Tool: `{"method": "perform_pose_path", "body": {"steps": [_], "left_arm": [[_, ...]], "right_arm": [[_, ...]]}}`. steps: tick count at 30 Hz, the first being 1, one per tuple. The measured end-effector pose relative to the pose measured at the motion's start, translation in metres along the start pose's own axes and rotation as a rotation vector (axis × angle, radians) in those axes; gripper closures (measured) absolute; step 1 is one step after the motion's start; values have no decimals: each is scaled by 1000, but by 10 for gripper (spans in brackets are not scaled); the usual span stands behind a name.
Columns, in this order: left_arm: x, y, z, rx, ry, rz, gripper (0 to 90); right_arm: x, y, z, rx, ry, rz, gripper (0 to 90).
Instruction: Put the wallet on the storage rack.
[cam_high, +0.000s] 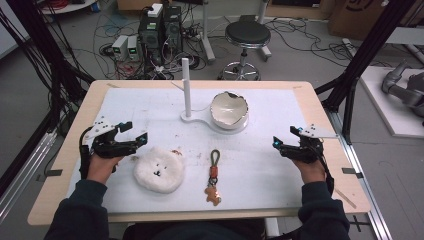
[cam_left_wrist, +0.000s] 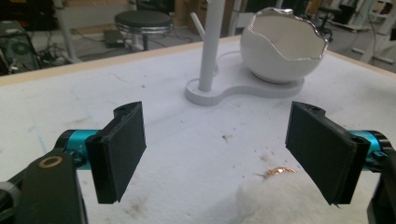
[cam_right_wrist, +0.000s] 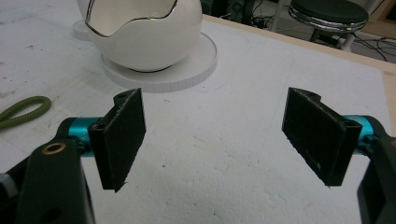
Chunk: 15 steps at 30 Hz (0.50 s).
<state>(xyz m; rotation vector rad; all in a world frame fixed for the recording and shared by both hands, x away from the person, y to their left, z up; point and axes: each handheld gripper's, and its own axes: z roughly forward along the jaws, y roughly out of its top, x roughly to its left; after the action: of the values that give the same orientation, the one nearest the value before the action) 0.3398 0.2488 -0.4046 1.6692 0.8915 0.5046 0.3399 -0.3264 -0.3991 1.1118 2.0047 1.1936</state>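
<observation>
- Left gripper (cam_high: 134, 131): held over the left part of the white mat (cam_high: 270, 165), jaws spread wide with nothing between them; in its own view the jaws frame bare mat, with the plush's edge (cam_left_wrist: 280, 198) low between them
- Plush (cam_high: 159, 169): round, white and fluffy with a small face, lying flat on the mat just right of the left gripper, apart from it
- Keychain (cam_high: 214, 177): green cord loop, orange link and a gingerbread-figure charm, lying lengthwise at mid-mat, near the plush but not touching; its cord (cam_right_wrist: 21, 111) shows at the left edge of the right gripper view
- Stand (cam_high: 192, 117): white base at the far middle of the mat, carrying an upright post (cam_high: 186, 85) on its left end
- Bowl (cam_high: 229, 111): white, eggshell-shaped with a jagged dark rim, sitting on the stand's round right end
- Right gripper (cam_high: 282, 139): held over the right part of the mat, jaws spread wide and empty, well apart from the keychain
</observation>
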Motion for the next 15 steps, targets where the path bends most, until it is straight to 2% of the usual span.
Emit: {"method": "perform_pose_path", "body": {"steps": [6, 7, 8, 10, 15], "left_arm": [[-2, -6, 11, 74, -62, -5, 202], [-3, -7, 14, 89, -71, -4, 202], [-5, -10, 19, 125, -89, -3, 202], [-6, -12, 21, 145, -100, -1, 203], [-14, -19, 32, 249, -134, 56, 204]], "right_arm": [[-1, 0, 0, -4, 8, 6, 219], [-1, 0, 0, -4, 8, 6, 219], [-2, -1, 0, -5, 12, 12, 219], [-2, -2, 0, -6, 17, 11, 219], [-1, -2, -1, -5, 19, 8, 220]]}}
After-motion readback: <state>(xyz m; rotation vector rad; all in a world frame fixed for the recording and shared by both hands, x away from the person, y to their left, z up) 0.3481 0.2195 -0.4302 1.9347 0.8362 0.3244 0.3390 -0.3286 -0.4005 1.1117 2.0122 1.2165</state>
